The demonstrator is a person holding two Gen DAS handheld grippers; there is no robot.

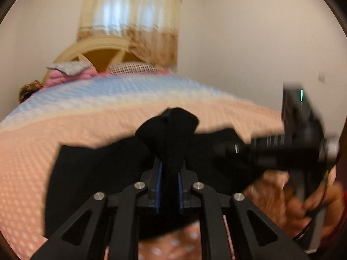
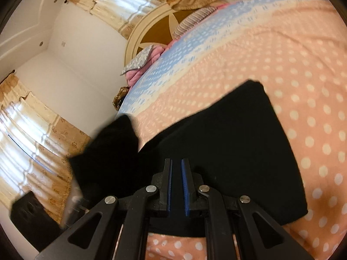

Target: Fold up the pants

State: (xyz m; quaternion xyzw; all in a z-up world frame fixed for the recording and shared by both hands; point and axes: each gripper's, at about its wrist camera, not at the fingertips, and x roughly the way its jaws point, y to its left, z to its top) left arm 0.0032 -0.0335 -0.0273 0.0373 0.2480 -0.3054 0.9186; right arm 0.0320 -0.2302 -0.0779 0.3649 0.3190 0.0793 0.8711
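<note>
Black pants (image 1: 91, 173) lie on the bed. My left gripper (image 1: 170, 149) is shut on a bunched fold of the pants (image 1: 169, 125), which stands up between its blue pads and is lifted off the bed. My right gripper shows at the right of the left wrist view (image 1: 234, 149), blurred, against the black cloth. In the right wrist view the pants (image 2: 238, 140) spread as a flat dark panel under my right gripper (image 2: 176, 162). Its blue pads stand a narrow gap apart with nothing seen between them. The lifted fold and left gripper (image 2: 112, 147) show at the left.
The bed has a peach polka-dot and blue cover (image 2: 292, 54). Pillows and pink bedding (image 1: 69, 73) lie by the cream headboard (image 1: 93, 49). Curtained windows (image 1: 130, 17) and white walls stand behind. A hand (image 1: 303, 212) holds the right gripper.
</note>
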